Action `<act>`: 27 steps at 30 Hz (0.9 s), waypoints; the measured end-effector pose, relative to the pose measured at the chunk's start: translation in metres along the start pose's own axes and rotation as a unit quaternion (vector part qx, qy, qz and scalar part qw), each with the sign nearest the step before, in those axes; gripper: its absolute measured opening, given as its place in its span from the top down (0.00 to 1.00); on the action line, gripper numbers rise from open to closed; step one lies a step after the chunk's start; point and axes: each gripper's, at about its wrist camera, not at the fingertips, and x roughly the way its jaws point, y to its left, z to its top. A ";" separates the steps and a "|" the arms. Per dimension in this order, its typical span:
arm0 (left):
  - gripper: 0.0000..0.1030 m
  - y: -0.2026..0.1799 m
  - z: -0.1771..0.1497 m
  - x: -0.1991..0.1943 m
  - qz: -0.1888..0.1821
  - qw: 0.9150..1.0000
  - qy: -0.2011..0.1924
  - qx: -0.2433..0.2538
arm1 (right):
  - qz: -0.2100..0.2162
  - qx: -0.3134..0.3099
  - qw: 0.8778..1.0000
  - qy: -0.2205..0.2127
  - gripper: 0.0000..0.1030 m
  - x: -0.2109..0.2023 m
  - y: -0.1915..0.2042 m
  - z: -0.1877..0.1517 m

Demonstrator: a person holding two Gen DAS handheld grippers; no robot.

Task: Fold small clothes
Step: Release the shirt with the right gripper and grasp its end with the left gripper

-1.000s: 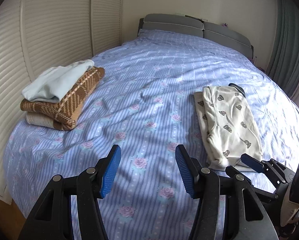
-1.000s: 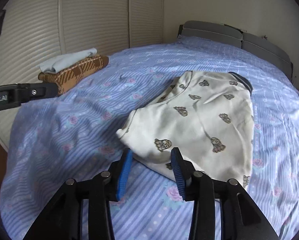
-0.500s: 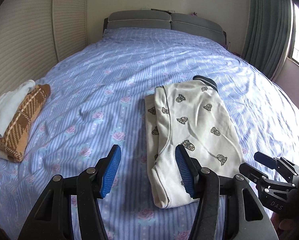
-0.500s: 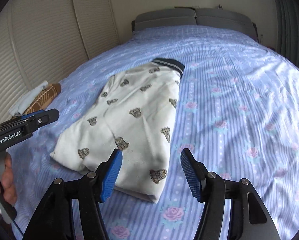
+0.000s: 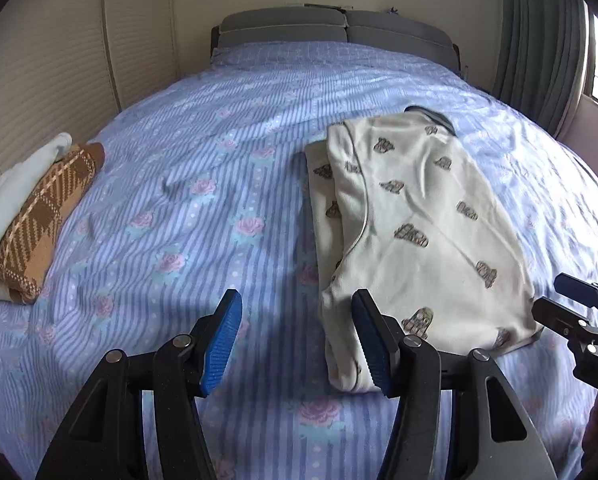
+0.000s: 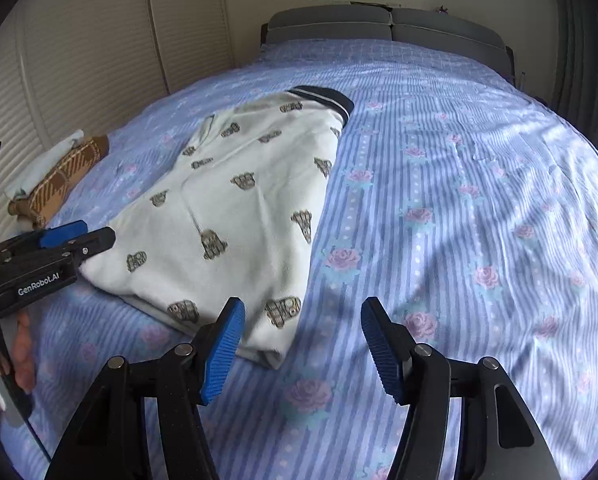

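A cream top [image 5: 419, 220] with small grey-brown prints and a dark collar lies folded lengthwise on the blue rose-patterned bed sheet [image 5: 203, 216]. My left gripper [image 5: 297, 342] hangs open just above the sheet, its right finger over the top's near left corner and only sheet between the pads. In the right wrist view the top [image 6: 251, 200] stretches away at the left. My right gripper [image 6: 303, 350] stands open at the top's near right corner, which lies just ahead of the left pad without touching either pad. Each gripper shows in the other's view: right gripper [image 5: 551, 296], left gripper [image 6: 87, 234].
A stack of folded clothes [image 5: 39, 208], brown plaid with a pale blue piece on top, sits at the bed's left edge. Louvred wardrobe doors [image 5: 59, 60] run along the left, a grey headboard [image 5: 339, 28] at the far end, green curtains [image 5: 539, 40] to the right. A hand [image 6: 19, 352] holds the left gripper.
Both grippers have swung over to the near end of the cream top, one at each corner. The right gripper's jaws stand wider than a second ago. The top lies as before.
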 end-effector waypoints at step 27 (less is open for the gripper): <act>0.75 -0.002 0.119 0.130 -0.146 0.987 0.061 -0.018 | 0.035 0.013 0.999 0.005 0.52 0.105 -0.024 0.128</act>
